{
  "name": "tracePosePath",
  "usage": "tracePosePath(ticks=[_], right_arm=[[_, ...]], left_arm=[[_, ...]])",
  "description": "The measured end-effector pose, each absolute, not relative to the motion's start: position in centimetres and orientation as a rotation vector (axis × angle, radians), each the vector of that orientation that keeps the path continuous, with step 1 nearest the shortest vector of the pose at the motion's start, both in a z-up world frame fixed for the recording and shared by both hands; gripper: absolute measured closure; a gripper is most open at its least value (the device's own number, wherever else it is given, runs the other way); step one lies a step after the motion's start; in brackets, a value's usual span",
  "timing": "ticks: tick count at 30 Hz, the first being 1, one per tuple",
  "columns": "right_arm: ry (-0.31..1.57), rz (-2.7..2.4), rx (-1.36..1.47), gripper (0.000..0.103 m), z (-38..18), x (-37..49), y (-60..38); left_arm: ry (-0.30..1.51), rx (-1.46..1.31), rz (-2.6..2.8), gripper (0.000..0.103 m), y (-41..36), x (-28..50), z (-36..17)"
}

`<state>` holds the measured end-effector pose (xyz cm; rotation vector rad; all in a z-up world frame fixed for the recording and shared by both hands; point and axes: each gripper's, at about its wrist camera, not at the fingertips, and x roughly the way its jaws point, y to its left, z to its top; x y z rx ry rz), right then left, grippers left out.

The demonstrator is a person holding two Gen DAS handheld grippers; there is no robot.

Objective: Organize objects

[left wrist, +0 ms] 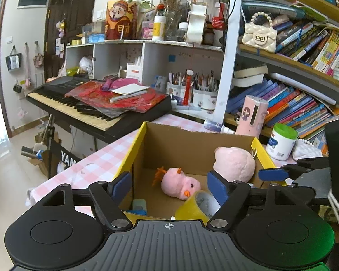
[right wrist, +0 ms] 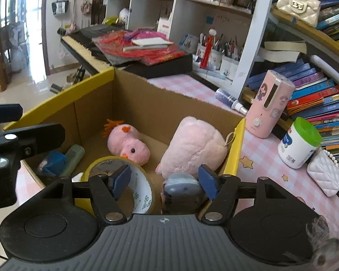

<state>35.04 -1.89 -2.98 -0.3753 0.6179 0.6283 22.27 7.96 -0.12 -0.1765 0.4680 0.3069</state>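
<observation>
Hovering over a half-filled cardboard box

Hanging above the near edge of the cardboard box [left wrist: 193, 145], the left gripper [left wrist: 169, 185] has its jaws spread wide and grasps nothing. Beside it the right gripper [right wrist: 163, 179] is likewise released, jaws apart over the box's near corner.

Inside the box lie a pink chick toy [right wrist: 127, 144] with an orange tuft, near the middle of the floor, and a larger pink plush [right wrist: 193, 146] leaning against the right wall. A roll of yellow tape [right wrist: 133, 180] stands on edge at the near side, just in front of the chick. A grey object [right wrist: 183, 188], partly hidden, sits just beside the tape and below the plush. A blue item [right wrist: 53, 163] and a green tube [right wrist: 73, 158] rest in the left corner.

The box stands on a worktop with a pink checked cloth [right wrist: 257, 160]. On the cloth, right of the box, are a pink cylinder [right wrist: 269, 103], a white jar with a green lid [right wrist: 299, 143] and a small white purse [right wrist: 325, 175].
</observation>
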Motion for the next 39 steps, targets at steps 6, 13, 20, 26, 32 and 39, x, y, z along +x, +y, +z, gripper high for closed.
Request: tracePosePath(ticks=[6,13,20,26,32,39], right_arm=[[0.553,0.589,-0.304,0.036,-1.0,33.3,-3.6],[0.476,0.511,-0.229,0.031,1.0,30.9,-5.8],[0.431,0.365,-0.174,0.017,1.4,27.9,-7.9],[0.477,0.226,-0.165,0.01,0.0,25.2,-9.1],[0.576,0.149,-0.157,0.009,-2.1,22.1,-10.0],[0.591,0.11,-0.15,0.006,-2.6,17.8,-10.7]], left_arm=[[0.441,-0.193,0.306,0.021,8.0,21.1,0.6],[0.419,-0.194,0.293,0.018,7.7,19.5,1.2],[0.432,-0.206,0.297,0.008,7.5,17.4,0.9],[0.466,-0.222,0.297,0.005,7.2,15.4,-0.1],[0.53,-0.204,0.277,0.004,6.7,13.2,-1.3],[0.565,-0.194,0.244,0.004,6.3,10.2,-1.6]])
